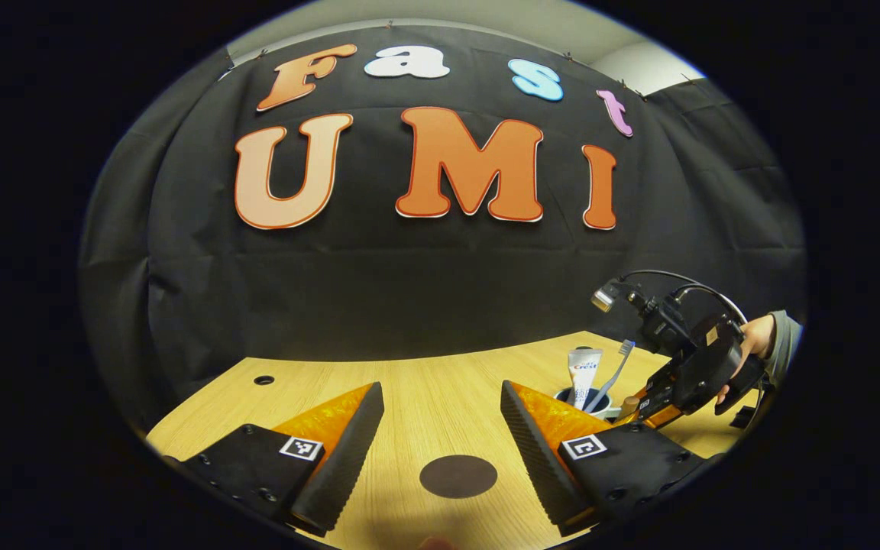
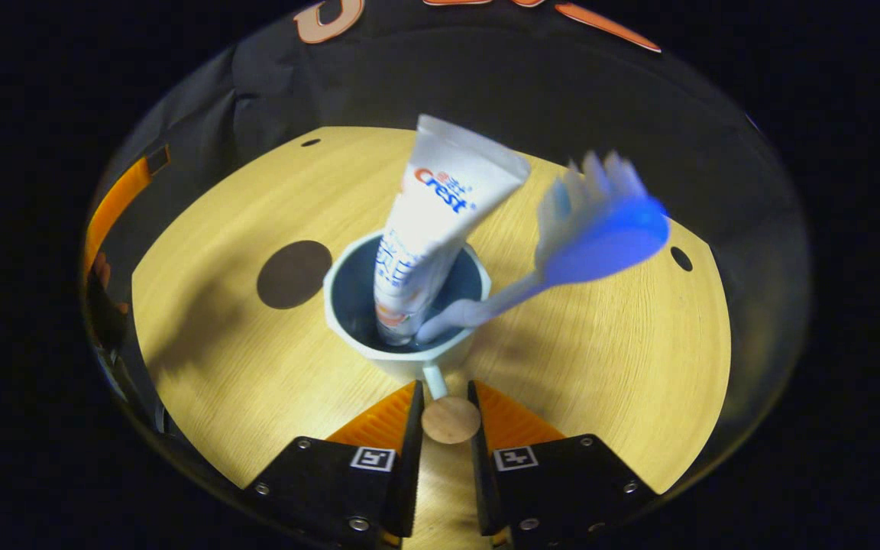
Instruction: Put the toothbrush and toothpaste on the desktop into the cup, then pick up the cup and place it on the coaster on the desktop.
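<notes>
Left gripper view: left gripper [image 1: 440, 428] nearest, its two fingers spread wide with nothing between them, hanging over the wooden desktop [image 1: 425, 382]. Dark round coaster [image 1: 458, 476] flat on the wood, near, between the fingers. Farther right, cup [image 1: 587, 402] with toothpaste [image 1: 583, 372] and toothbrush [image 1: 614, 371] standing in it. Just right of the cup, right gripper [image 1: 650, 405], held by a hand [image 1: 753, 347].

Right gripper view: right gripper [image 2: 445, 416] nearest, fingers pinching a round wooden knob [image 2: 451, 419] at the end of the cup's handle. Cup [image 2: 406, 355] just beyond. Toothpaste [image 2: 431, 229] upright inside, leaning; toothbrush [image 2: 562, 252] slanting out to the right, head blurred. Coaster [image 2: 294, 273] left of the cup, apart from it.
</notes>
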Tool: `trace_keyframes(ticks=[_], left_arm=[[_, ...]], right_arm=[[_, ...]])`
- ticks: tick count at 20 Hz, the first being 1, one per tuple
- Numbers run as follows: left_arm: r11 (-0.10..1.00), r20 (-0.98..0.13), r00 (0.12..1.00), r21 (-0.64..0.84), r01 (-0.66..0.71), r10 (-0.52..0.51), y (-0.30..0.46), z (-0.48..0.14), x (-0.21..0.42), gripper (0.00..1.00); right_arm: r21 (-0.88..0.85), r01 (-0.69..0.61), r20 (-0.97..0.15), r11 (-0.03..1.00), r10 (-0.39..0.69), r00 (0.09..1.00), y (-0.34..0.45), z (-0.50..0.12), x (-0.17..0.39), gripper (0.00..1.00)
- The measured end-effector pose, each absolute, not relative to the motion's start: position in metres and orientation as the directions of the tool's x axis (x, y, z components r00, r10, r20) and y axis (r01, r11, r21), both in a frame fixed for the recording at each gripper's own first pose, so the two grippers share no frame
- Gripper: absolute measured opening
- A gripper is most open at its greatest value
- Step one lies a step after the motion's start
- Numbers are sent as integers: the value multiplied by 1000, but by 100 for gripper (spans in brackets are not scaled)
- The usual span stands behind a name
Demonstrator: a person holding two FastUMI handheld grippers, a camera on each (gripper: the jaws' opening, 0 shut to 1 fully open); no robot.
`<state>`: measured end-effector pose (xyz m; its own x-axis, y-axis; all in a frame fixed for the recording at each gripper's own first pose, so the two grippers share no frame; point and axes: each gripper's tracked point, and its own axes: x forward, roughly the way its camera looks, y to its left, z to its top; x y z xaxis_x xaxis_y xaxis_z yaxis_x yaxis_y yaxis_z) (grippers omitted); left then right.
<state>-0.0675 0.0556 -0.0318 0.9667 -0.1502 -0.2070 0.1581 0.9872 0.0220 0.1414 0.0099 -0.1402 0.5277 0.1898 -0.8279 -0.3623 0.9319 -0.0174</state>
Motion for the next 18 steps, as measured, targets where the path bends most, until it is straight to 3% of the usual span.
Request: trace_keyframes(ticks=[1, 9, 18], left_arm=[[988, -208, 967, 21, 152, -144, 59, -33, -68, 98], [991, -228, 966, 13, 132, -125, 69, -45, -69, 98], [993, -242, 964, 6, 117, -112, 77, -50, -73, 98]], right_arm=[[2, -343, -823, 939, 197, 533, 10, -137, 141, 27], [-30, -325, -785, 945, 179, 593, 9, -131, 141, 17], [-36, -277, -761, 960, 153, 630, 8, -125, 140, 13]])
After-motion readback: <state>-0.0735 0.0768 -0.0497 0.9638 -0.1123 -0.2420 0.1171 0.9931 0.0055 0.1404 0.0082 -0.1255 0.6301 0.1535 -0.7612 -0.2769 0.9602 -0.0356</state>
